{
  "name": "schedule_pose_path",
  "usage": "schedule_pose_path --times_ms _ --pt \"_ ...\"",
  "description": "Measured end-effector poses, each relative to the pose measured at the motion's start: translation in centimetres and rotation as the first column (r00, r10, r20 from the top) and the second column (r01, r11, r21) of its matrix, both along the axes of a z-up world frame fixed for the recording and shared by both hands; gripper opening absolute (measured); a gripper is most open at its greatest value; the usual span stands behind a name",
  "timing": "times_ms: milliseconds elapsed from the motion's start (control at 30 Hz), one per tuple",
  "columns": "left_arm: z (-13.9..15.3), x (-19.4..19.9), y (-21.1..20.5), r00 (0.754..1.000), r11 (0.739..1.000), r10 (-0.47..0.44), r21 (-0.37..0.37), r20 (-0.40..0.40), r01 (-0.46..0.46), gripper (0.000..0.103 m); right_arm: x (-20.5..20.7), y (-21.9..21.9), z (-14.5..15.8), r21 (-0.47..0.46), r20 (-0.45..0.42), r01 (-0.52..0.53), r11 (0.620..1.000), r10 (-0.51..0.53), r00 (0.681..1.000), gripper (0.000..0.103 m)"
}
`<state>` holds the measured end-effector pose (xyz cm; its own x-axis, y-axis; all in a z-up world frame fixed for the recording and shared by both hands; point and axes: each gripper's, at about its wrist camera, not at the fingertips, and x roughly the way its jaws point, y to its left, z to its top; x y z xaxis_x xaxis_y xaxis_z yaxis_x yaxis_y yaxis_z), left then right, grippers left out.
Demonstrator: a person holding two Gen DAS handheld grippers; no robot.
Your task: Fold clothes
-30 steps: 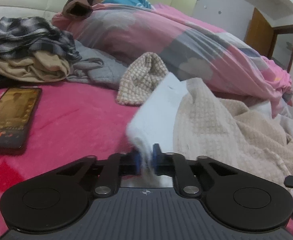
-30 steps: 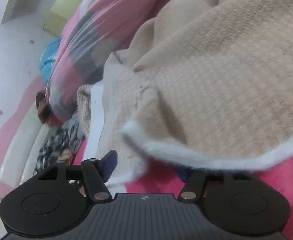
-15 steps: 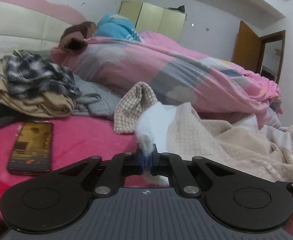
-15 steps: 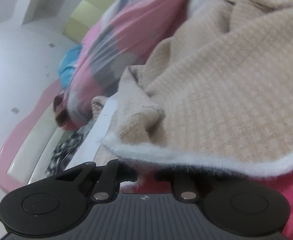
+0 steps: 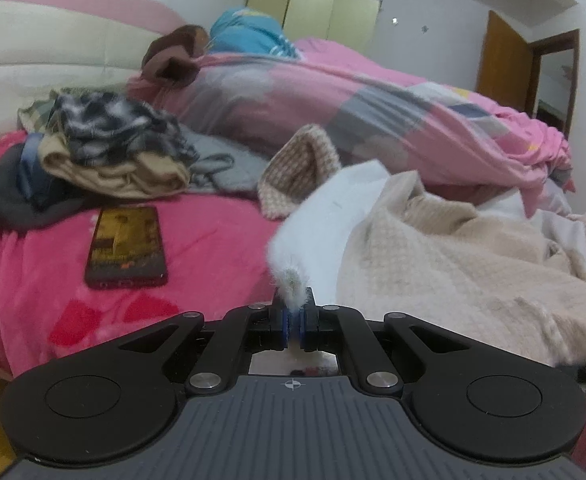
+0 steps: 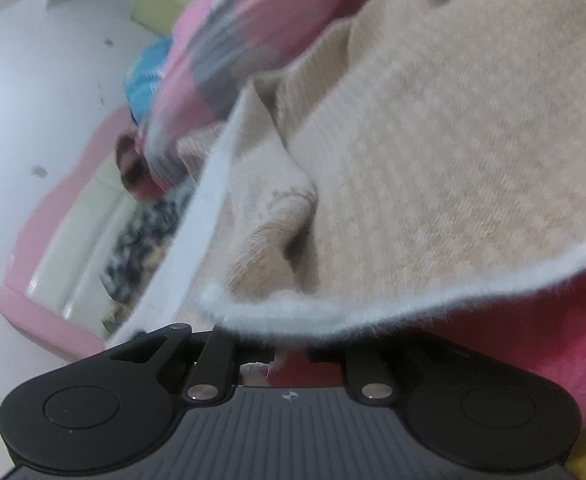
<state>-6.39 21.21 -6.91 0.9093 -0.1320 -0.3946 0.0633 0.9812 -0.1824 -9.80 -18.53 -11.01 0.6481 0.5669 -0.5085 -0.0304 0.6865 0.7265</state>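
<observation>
The left gripper has its 2 blue pads pressed together on the fluffy white hem of the beige knit garment, which is heaped on the pink bedspread. Left of the garment on that bedspread lies a phone, screen up. The right gripper sits under the garment's white edge, which hides its fingertips, so its grip cannot be judged.
</observation>
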Motion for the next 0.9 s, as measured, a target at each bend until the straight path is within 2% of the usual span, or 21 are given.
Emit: schedule_pose_path --times_ms 33,100,167,233,300,333,367,433,533,600,667,733,800,900 --pt "-0.1 0.2 0.2 1.0 1.0 0.006 -0.003 -0.001 -0.006 0.003 0.1 0.3 -0.2 -0.024 -0.014 -0.018 1.0 0.017 1.0 0.023" --pt "-0.3 0.4 0.5 1.0 1.0 0.015 -0.009 -0.001 -0.015 0.003 -0.1 0.8 -0.2 -0.072 -0.025 -0.061 0.996 0.059 0.998 0.028" --pt "-0.5 0.6 0.8 1.0 1.0 0.016 -0.016 -0.004 -0.016 0.003 -1.0 0.9 0.9 -0.127 -0.003 -0.106 0.986 0.106 0.994 0.039" --pt "-0.8 0.7 1.3 1.0 0.999 0.004 -0.04 -0.014 -0.005 0.004 -1.8 0.8 2.2 -0.173 0.023 -0.149 0.974 0.155 0.988 0.042" --pt "-1.2 0.9 1.7 0.999 0.997 -0.013 -0.078 -0.029 0.011 0.006 -2.7 -0.2 3.6 -0.177 0.06 -0.185 0.967 0.198 0.978 0.042" --pt "-1.3 1.0 1.9 0.999 0.995 -0.021 -0.095 -0.038 0.017 0.014 -3.2 -0.7 4.4 -0.18 0.079 -0.203 0.963 0.219 0.972 0.042" --pt "-1.5 1.1 2.1 0.998 0.993 -0.03 -0.112 -0.049 0.024 0.028 -3.7 -1.2 5.1 -0.182 0.098 -0.22 0.958 0.24 0.966 0.043" --pt "-1.8 1.2 2.2 0.997 0.989 -0.041 -0.142 -0.065 0.031 0.04 -4.0 -2.5 6.5 -0.183 0.147 -0.199 0.963 0.227 0.963 0.046" --pt "-2.2 1.7 2.2 0.995 0.984 -0.055 -0.172 -0.086 0.039 0.041 -2.4 -4.6 8.2 -0.213 0.215 -0.1 0.972 0.146 0.966 0.048" --pt "-2.5 2.1 1.9 0.993 0.983 -0.063 -0.18 -0.103 0.044 0.042 0.5 -4.5 7.5 -0.303 0.217 -0.065 0.951 0.135 0.967 0.051" --pt "-2.8 2.6 1.7 0.991 0.983 -0.058 -0.177 -0.121 0.036 0.042 3.5 -4.4 6.7 -0.391 0.22 -0.03 0.92 0.124 0.967 0.069" --pt "-3.0 2.8 1.5 0.99 0.984 -0.045 -0.177 -0.132 0.021 0.041 6.5 -4.3 6.0 -0.474 0.224 0.006 0.881 0.114 0.968 0.073" --pt "-3.1 2.9 1.3 0.991 0.986 -0.034 -0.168 -0.132 0.012 0.033 9.4 -4.2 5.3 -0.553 0.229 0.041 0.832 0.104 0.968 0.074" --pt "-3.2 3.1 1.1 0.99 0.99 -0.018 -0.138 -0.137 -0.001 0.024 13.6 -4.0 4.1 -0.647 0.224 0.07 0.759 0.101 0.969 0.087"
